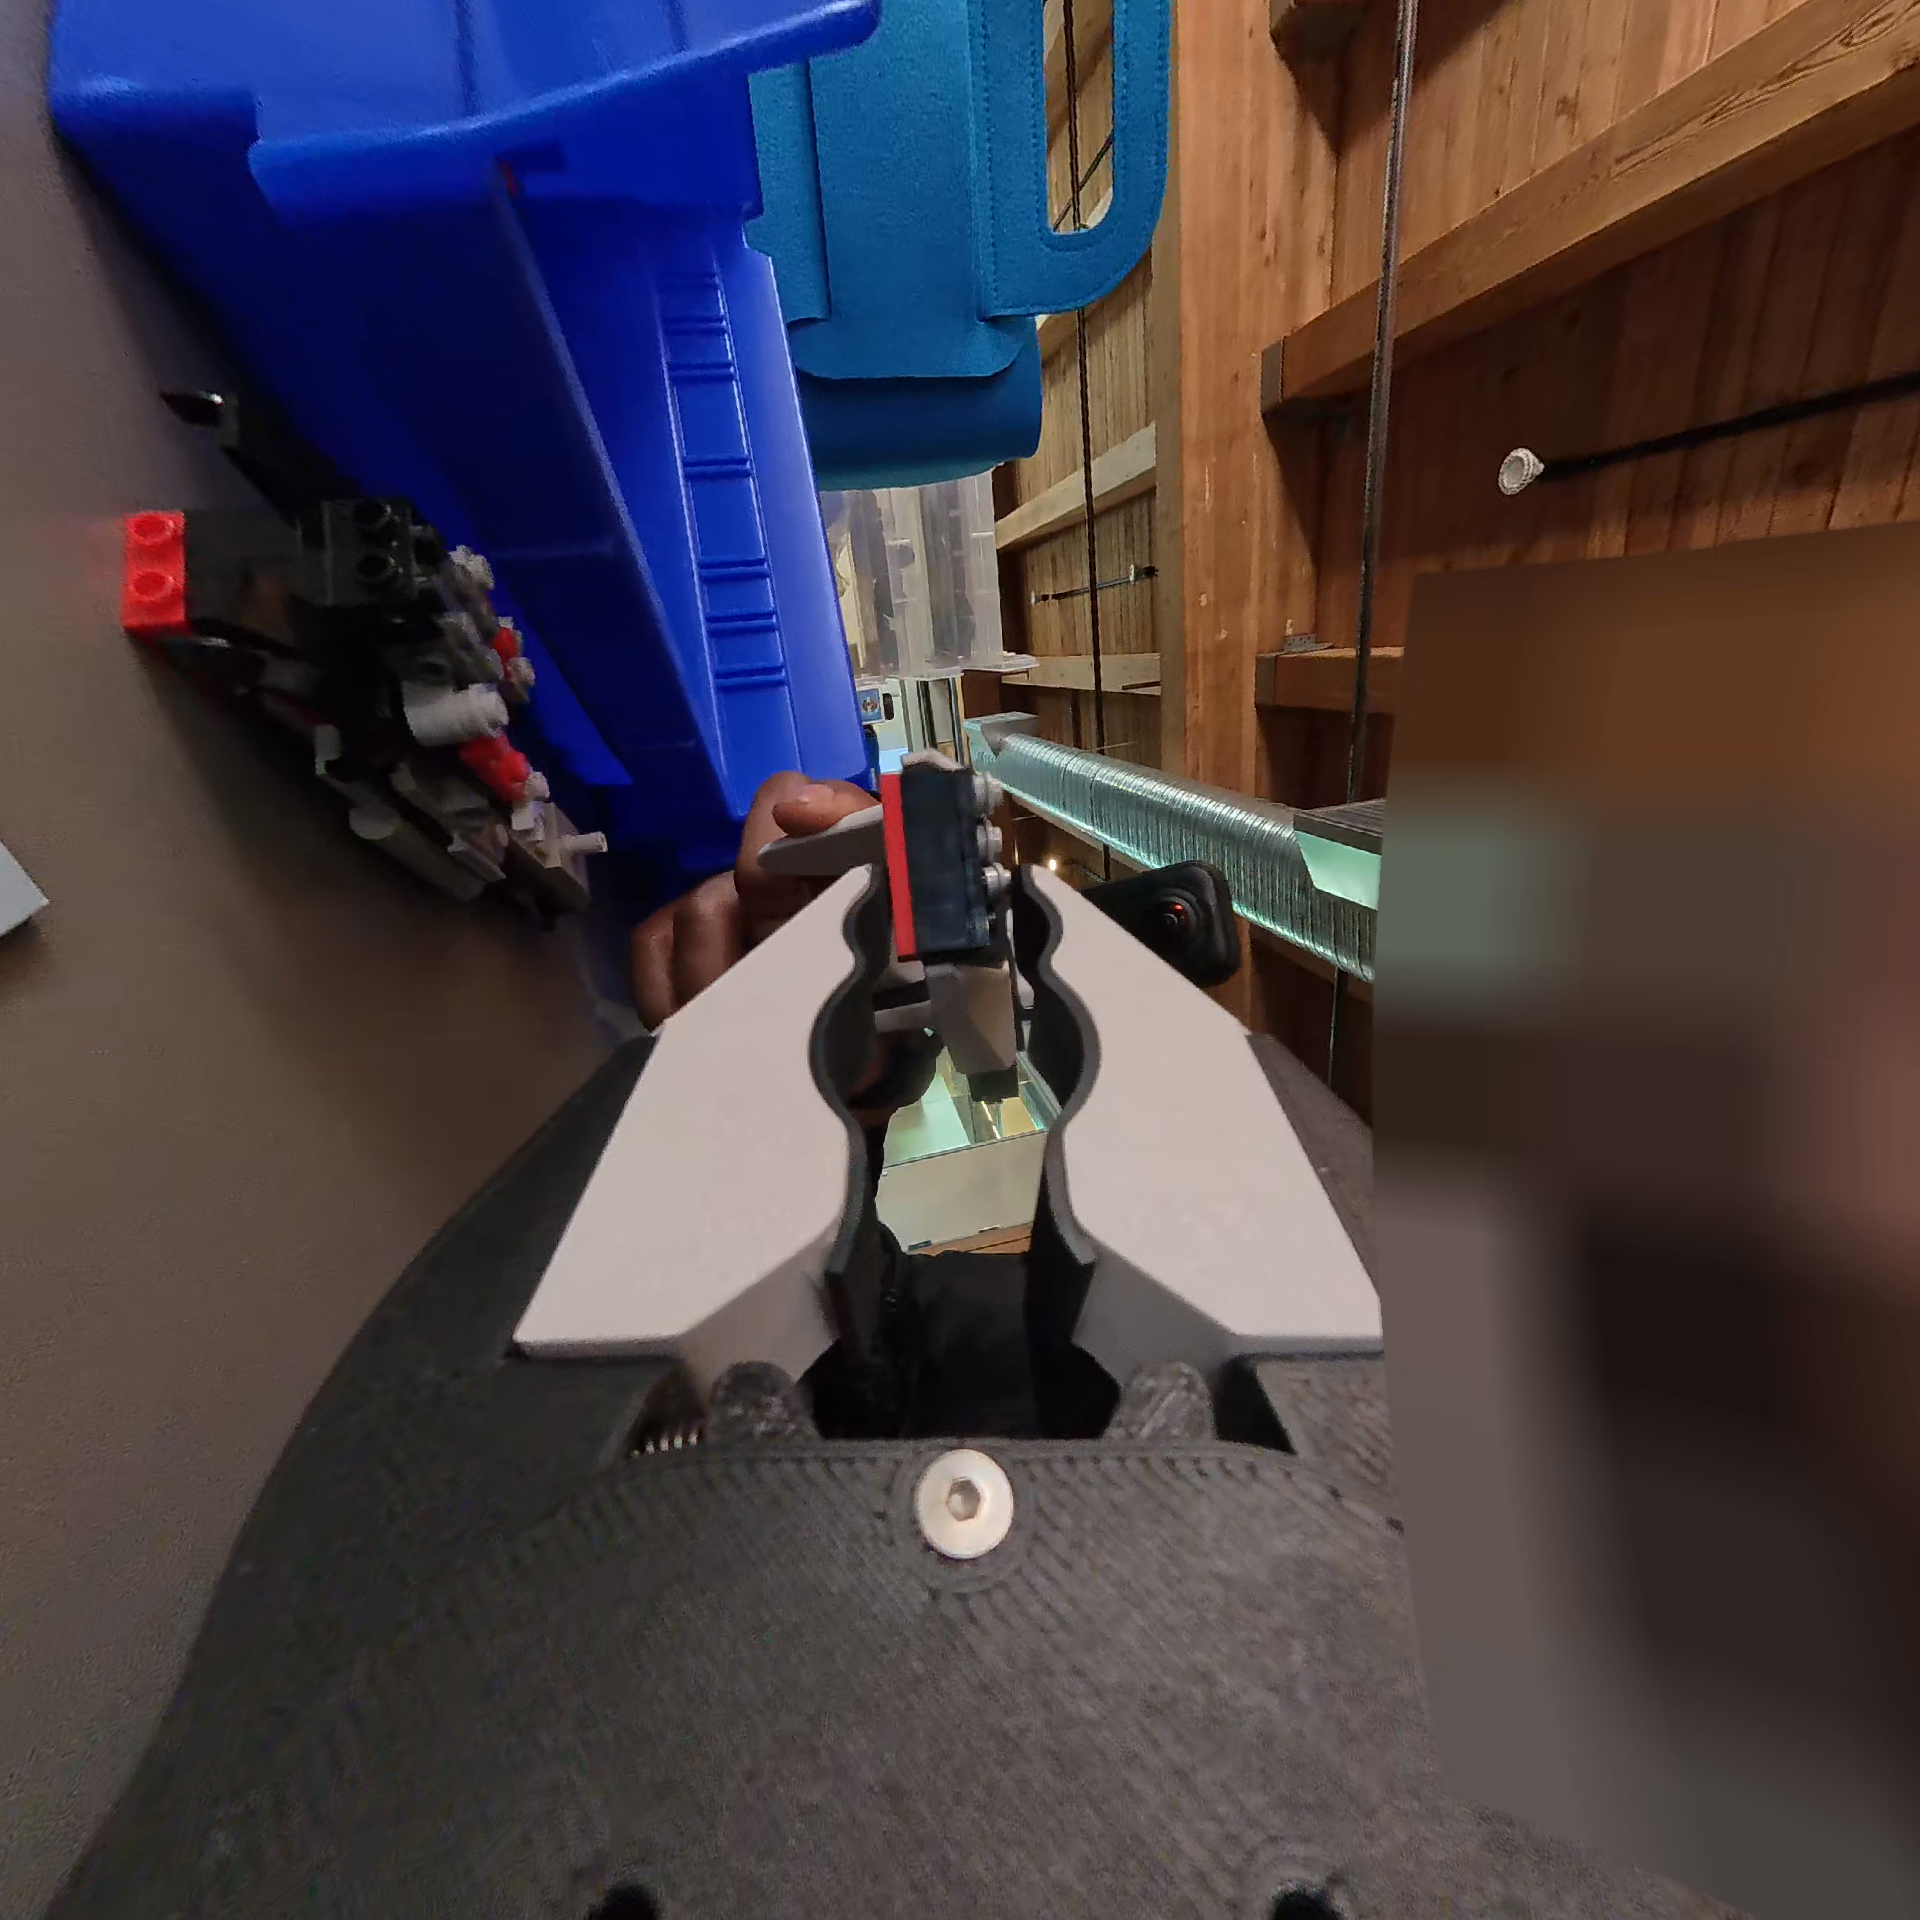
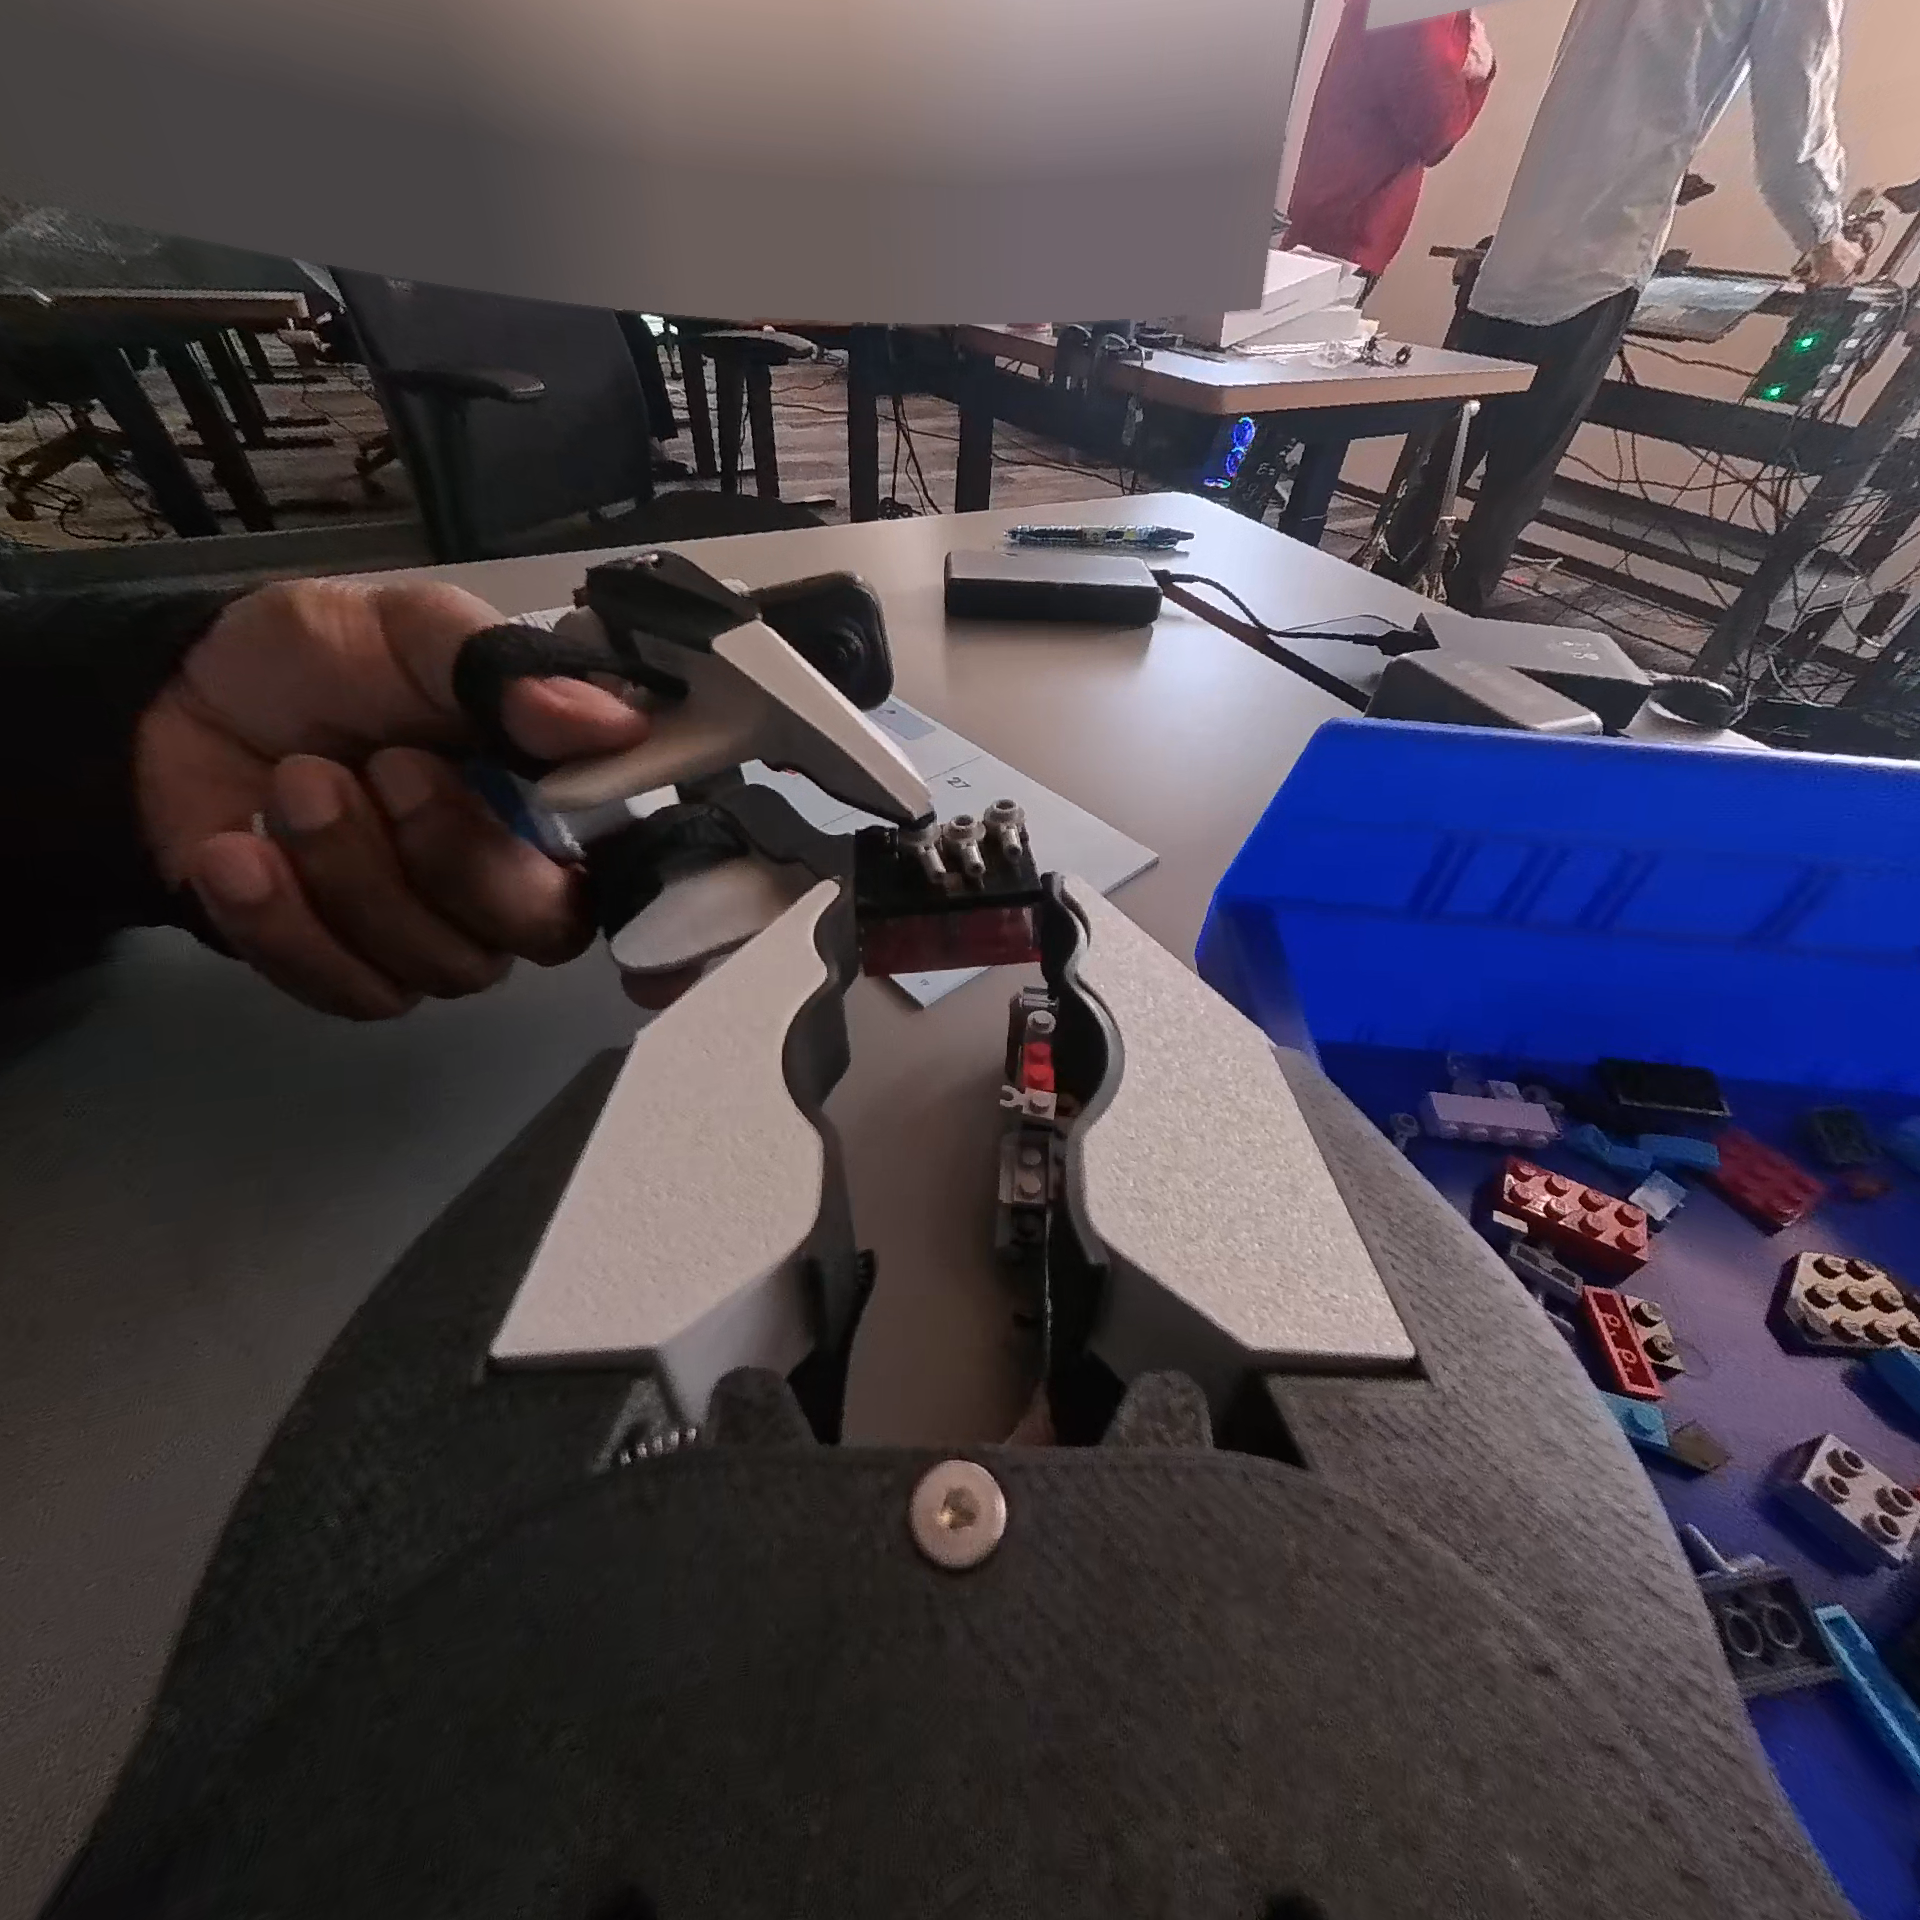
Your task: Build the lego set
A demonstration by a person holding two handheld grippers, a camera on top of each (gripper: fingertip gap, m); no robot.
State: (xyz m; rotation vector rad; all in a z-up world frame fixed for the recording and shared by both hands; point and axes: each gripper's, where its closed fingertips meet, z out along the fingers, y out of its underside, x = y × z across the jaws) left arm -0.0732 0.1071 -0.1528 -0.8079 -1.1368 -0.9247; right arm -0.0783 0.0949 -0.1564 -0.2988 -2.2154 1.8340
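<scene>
A small assembly [image 1: 935, 862], a black brick on a red one with three grey pegs, is held in the air between both grippers. My left gripper [image 1: 948, 883] is shut on it, one finger on the red side and one on the pegs. My right gripper [image 2: 943, 899] is shut on the ends of the same assembly [image 2: 956, 930]. In the right wrist view, a hand holds the left gripper, whose upper finger [image 2: 821, 727] presses on the pegs. The larger black, grey and red build [image 1: 416, 707] lies on the table and also shows between my right fingers [image 2: 1029, 1122].
A blue bin [image 2: 1558, 862] with several loose bricks [image 2: 1569, 1216] stands to the right, close to the build; it also shows in the left wrist view [image 1: 520, 312]. An instruction sheet [image 2: 1070, 842], a black box [image 2: 1049, 587] and a pen [image 2: 1101, 535] lie farther back. A person [image 2: 1621, 156] stands far off. Only a small space, under 4 cm, lies between the two pairs of fingers.
</scene>
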